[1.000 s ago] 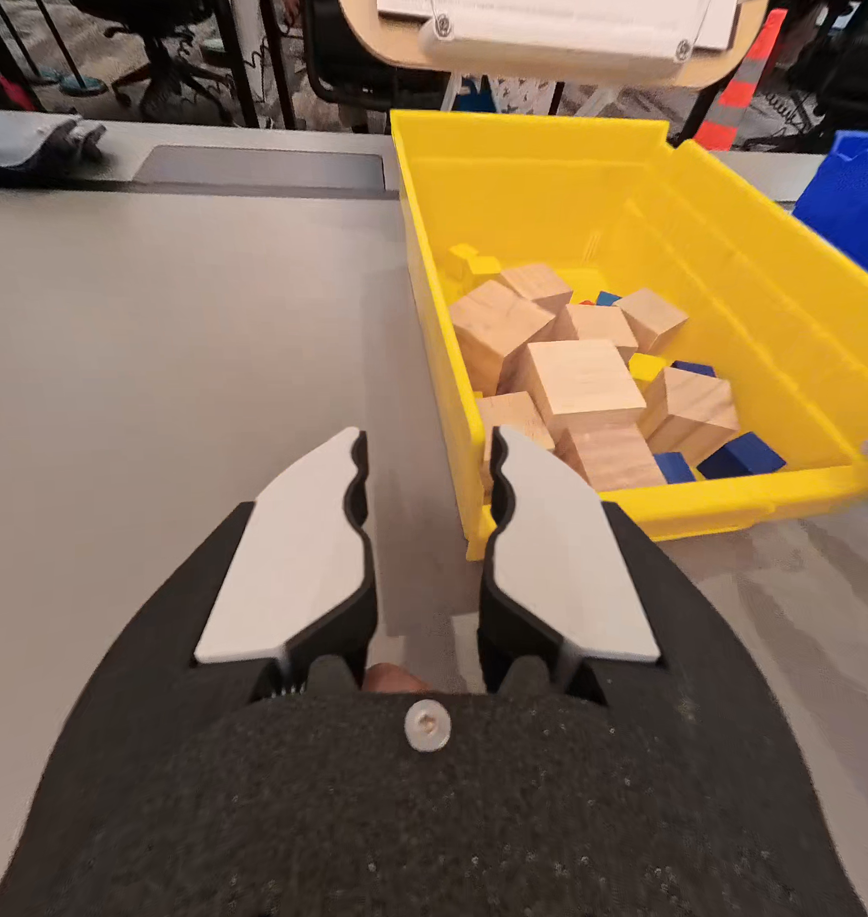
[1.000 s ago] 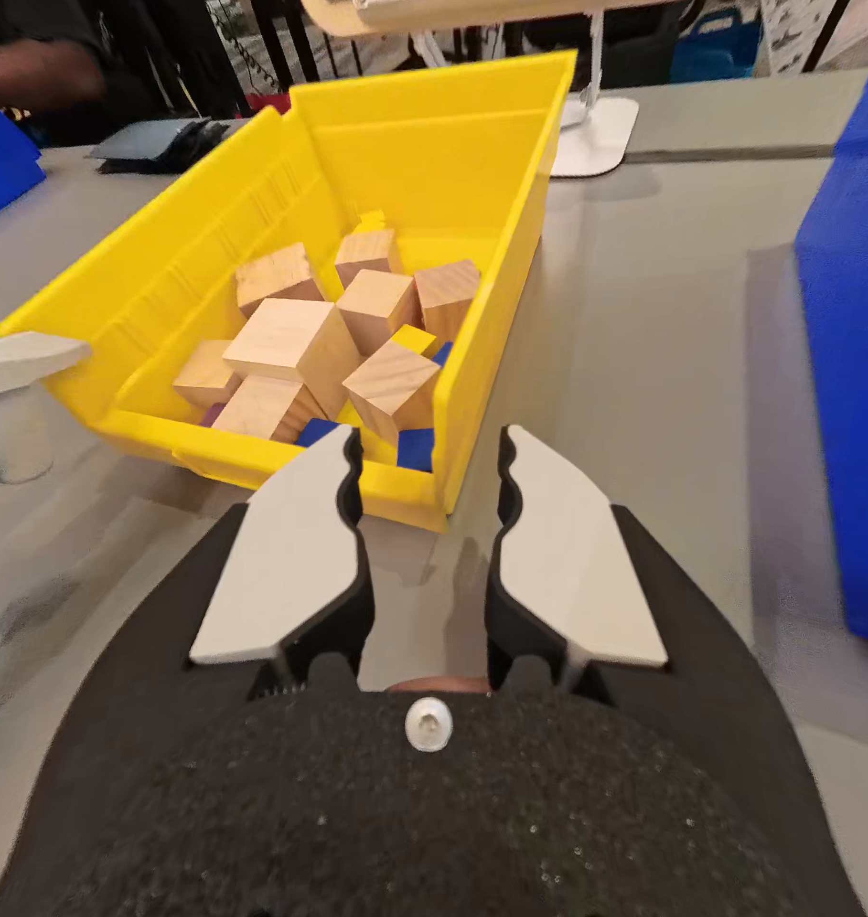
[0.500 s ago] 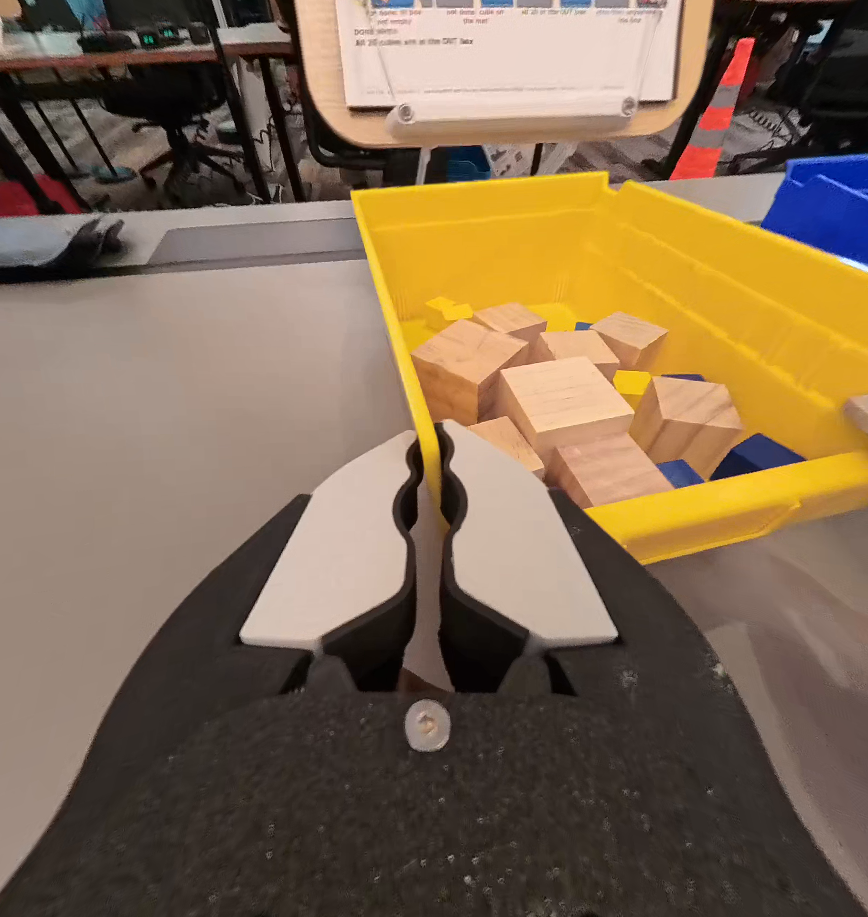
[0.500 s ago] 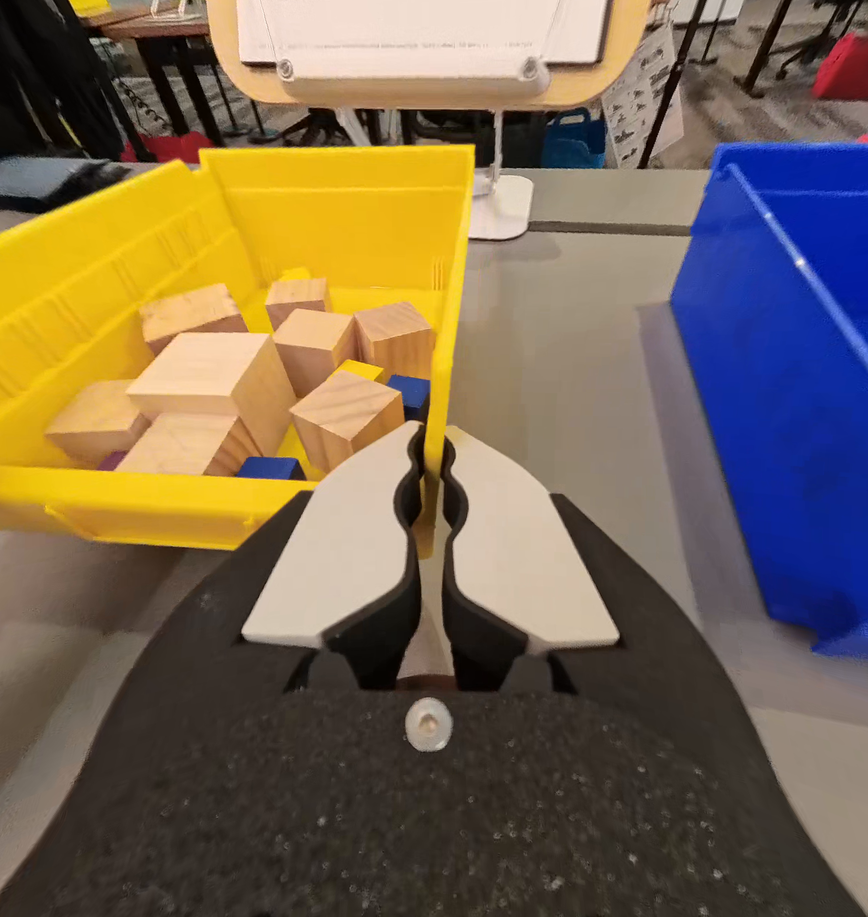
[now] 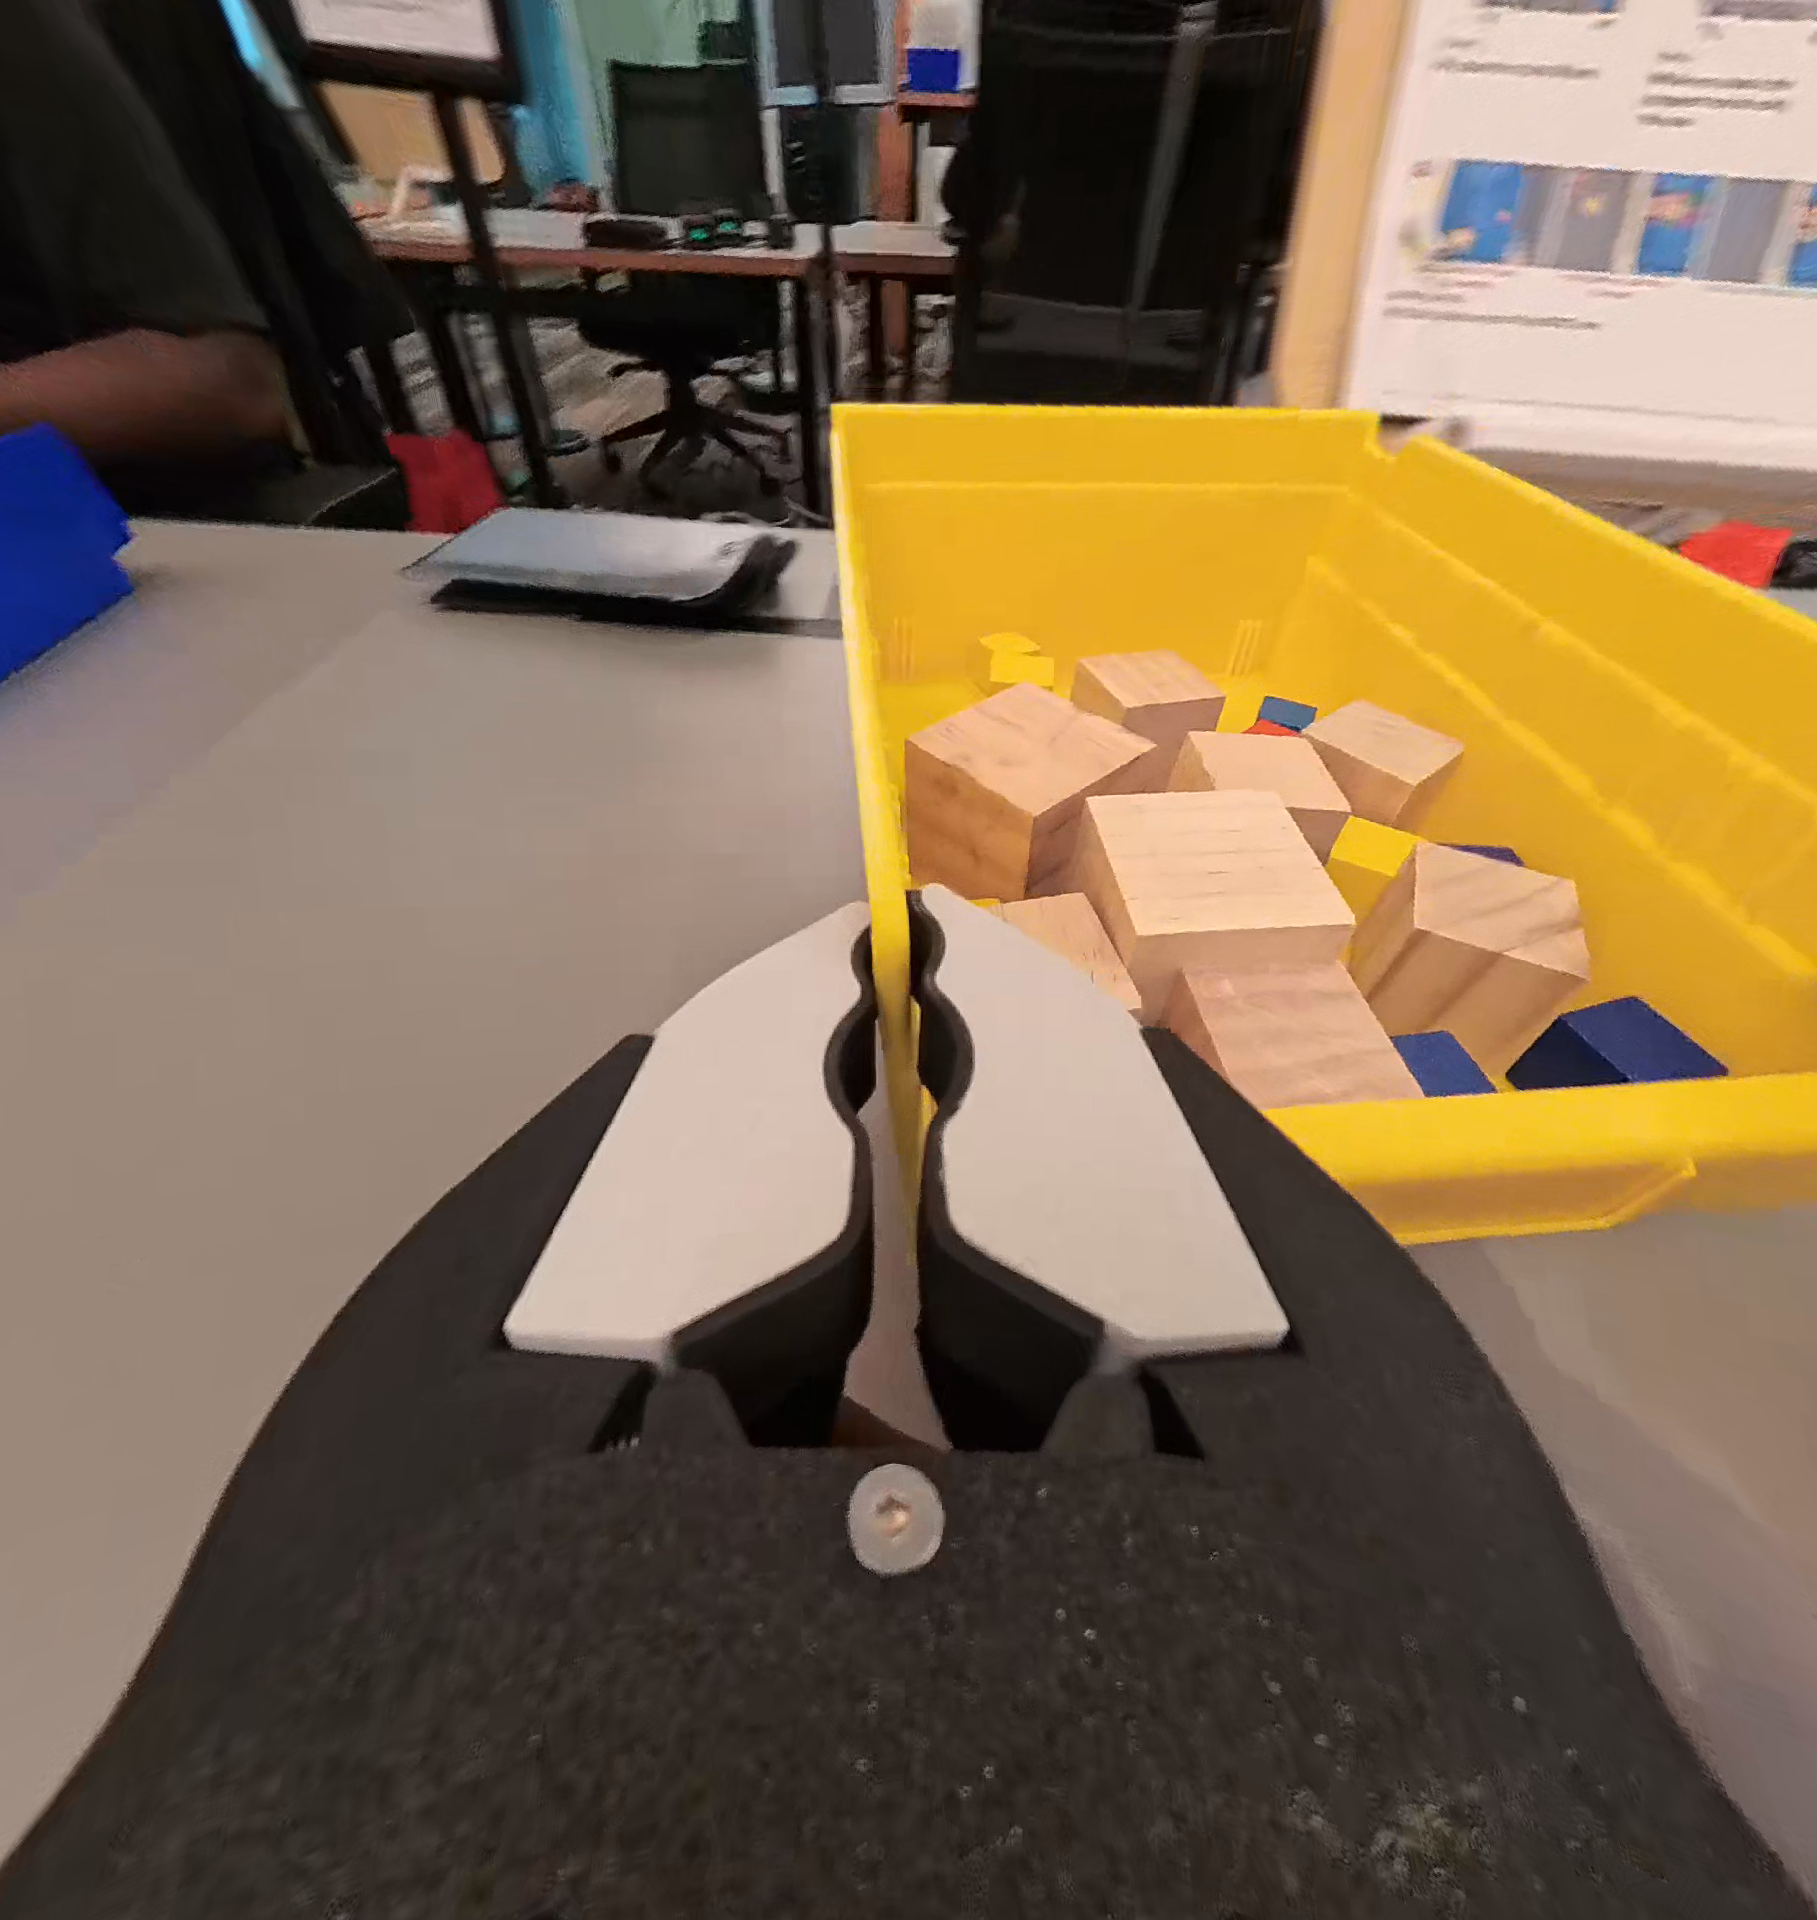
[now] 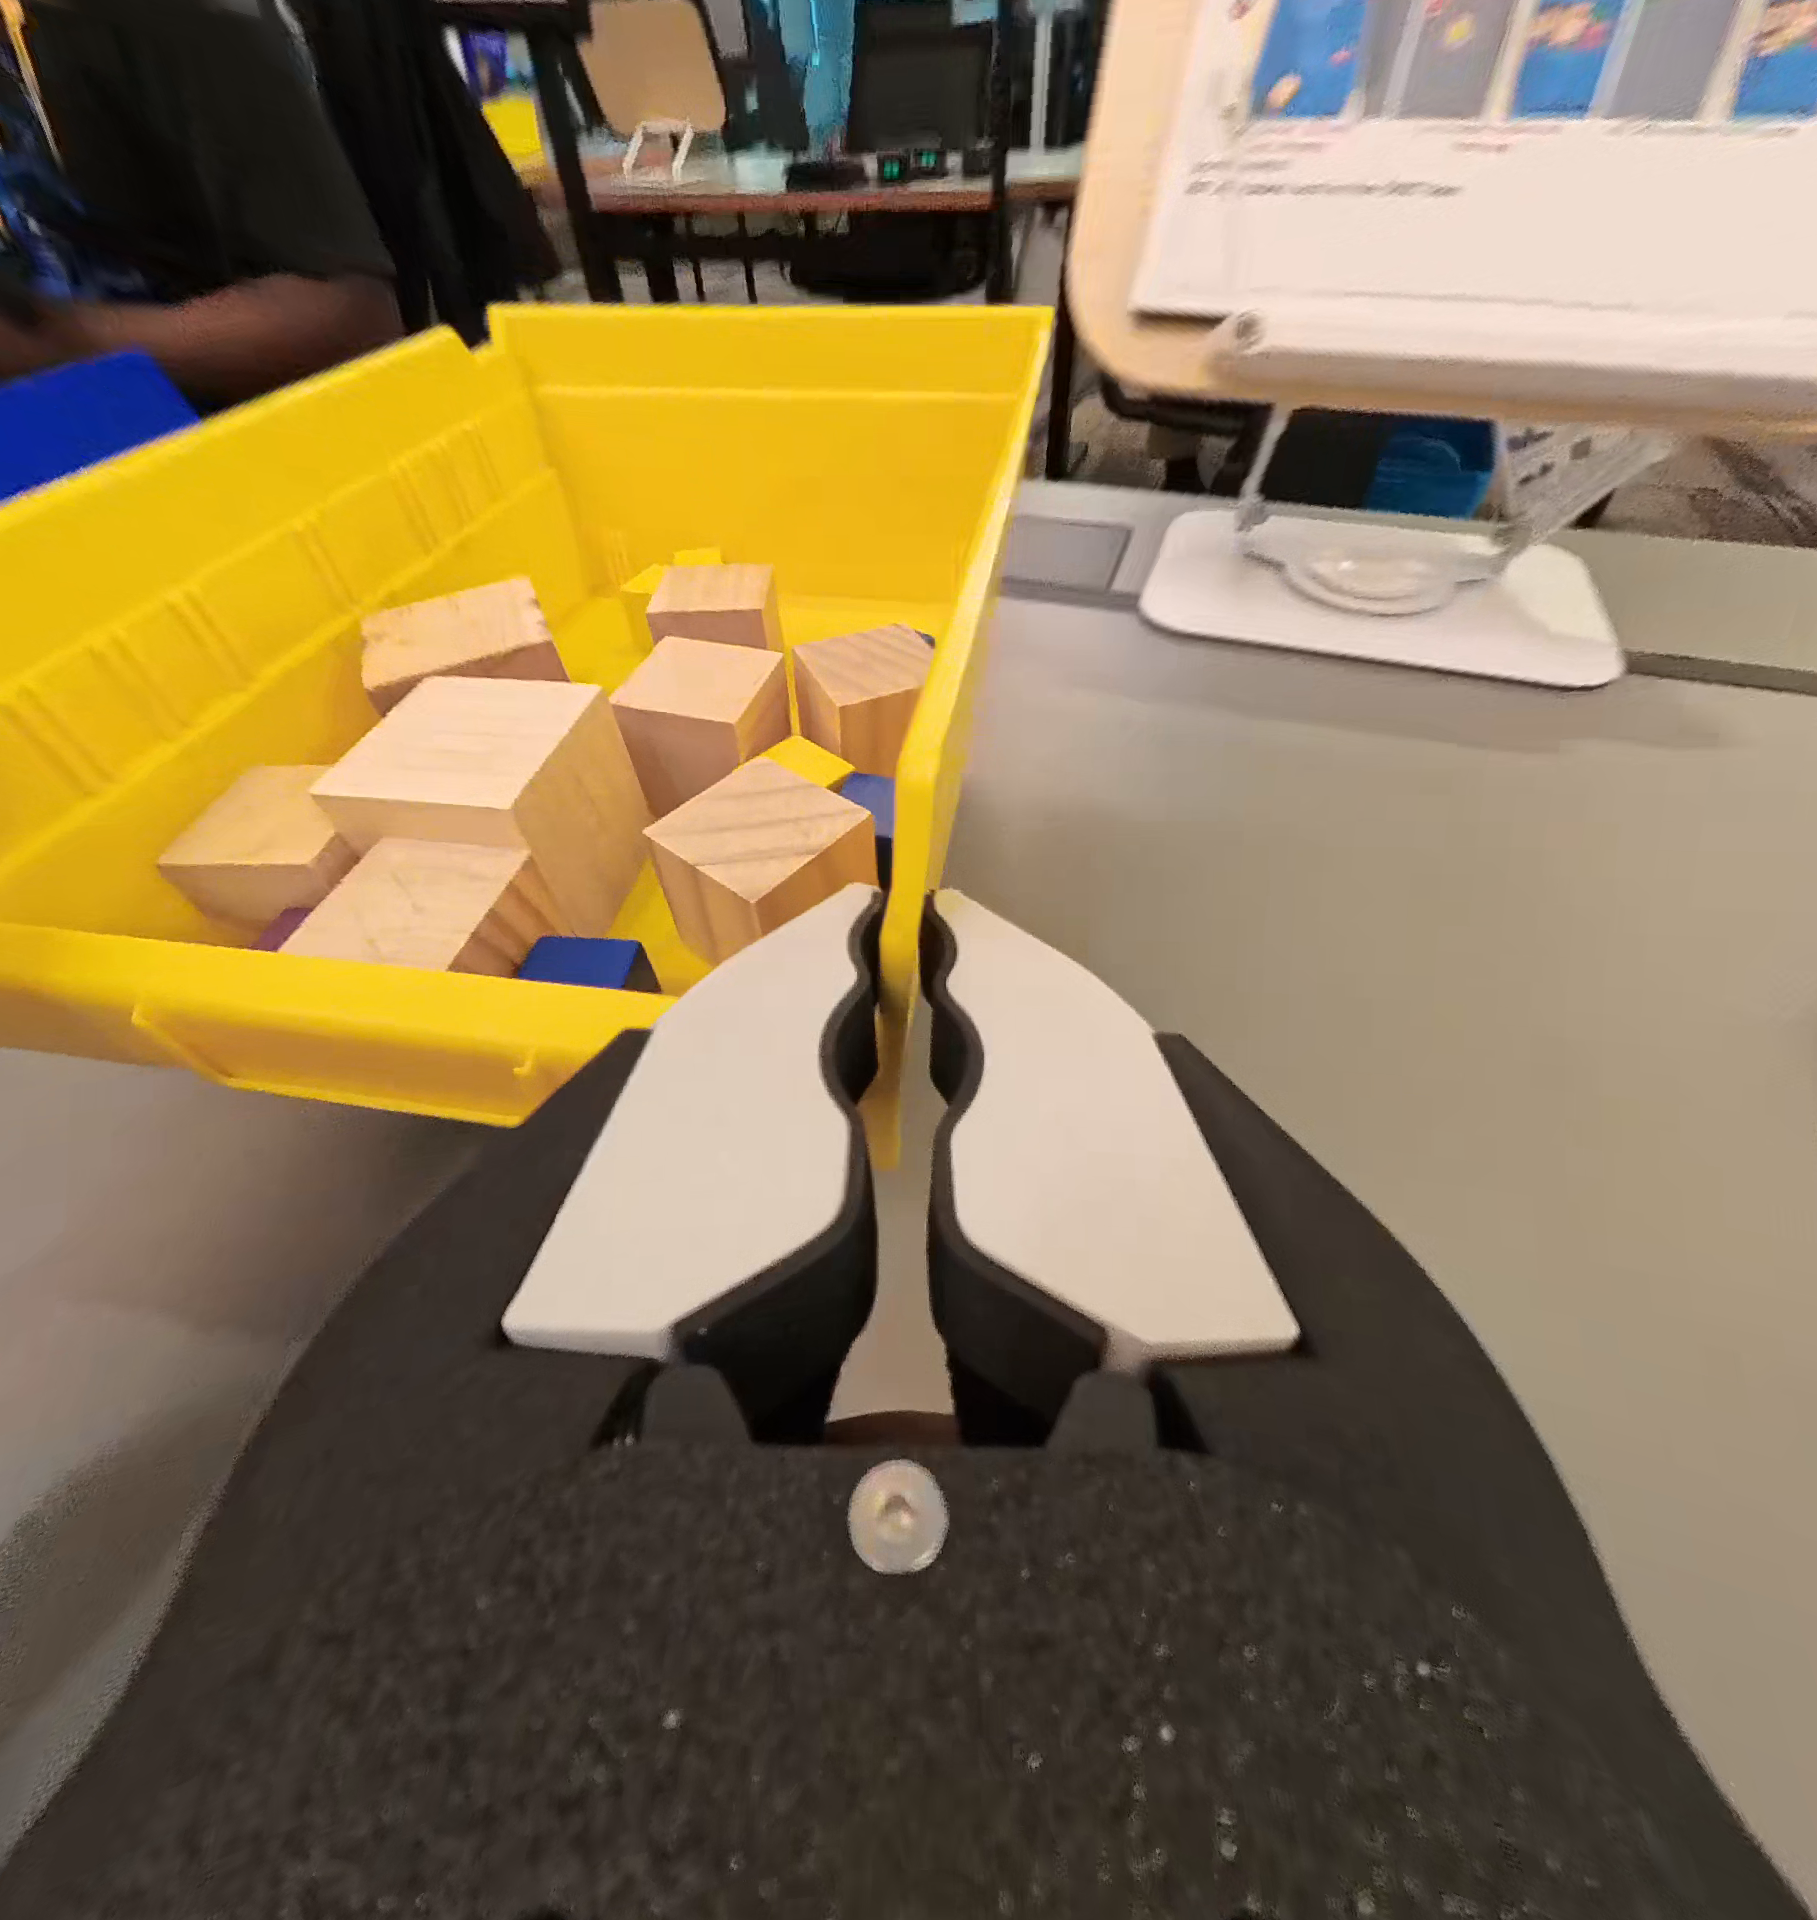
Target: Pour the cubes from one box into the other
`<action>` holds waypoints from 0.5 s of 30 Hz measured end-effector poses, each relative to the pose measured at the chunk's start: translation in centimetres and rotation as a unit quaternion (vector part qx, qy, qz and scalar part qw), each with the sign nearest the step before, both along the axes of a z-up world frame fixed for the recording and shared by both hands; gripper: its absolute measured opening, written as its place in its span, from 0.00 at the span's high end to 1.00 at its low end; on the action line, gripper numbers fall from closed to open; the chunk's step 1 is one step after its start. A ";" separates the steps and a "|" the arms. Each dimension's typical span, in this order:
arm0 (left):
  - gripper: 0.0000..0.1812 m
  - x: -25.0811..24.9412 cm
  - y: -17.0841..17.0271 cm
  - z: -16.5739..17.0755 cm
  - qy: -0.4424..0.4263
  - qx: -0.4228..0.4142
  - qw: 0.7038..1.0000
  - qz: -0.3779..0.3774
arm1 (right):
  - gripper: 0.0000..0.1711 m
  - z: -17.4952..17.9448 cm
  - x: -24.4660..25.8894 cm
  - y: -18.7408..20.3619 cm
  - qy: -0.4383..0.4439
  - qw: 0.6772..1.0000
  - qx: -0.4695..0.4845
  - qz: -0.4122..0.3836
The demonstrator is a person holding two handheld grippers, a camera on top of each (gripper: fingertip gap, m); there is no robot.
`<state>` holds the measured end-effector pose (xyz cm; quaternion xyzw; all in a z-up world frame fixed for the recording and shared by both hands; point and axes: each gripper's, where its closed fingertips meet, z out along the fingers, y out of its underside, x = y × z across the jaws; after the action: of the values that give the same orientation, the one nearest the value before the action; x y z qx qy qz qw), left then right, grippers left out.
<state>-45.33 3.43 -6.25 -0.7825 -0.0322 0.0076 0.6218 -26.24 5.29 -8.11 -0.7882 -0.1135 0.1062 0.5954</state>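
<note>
Both clamped on yellow box (image 5: 1610, 1153) side walls since a second ago: left gripper (image 5: 893, 935) at 12, right gripper (image 6: 904, 914) at 12. Cubes (image 5: 1210, 883) still inside. Ready to lift.

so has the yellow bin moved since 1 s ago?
Yes. The yellow bin has lifted and tilted up off the grey table, both grippers clamped on its side walls.
</note>
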 end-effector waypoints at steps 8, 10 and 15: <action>0.99 -5.6 1.1 -3.6 0.000 -0.037 0.999 0.026 | 0.96 -4.4 -5.5 -0.2 0.008 0.997 -0.067 0.033; 0.98 -6.1 1.5 -4.7 -0.041 -0.051 0.998 0.019 | 0.94 -5.2 -6.1 -0.5 0.024 0.994 -0.092 0.052; 0.97 -6.3 1.4 -5.3 -0.034 -0.077 0.996 0.019 | 0.91 -5.0 -6.4 -1.1 0.062 0.983 -0.130 0.113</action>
<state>-51.64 4.87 -11.53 -0.8270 -0.0679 -0.0049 0.5581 -32.64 4.15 -13.12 -0.8330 -0.1503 0.2354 0.4777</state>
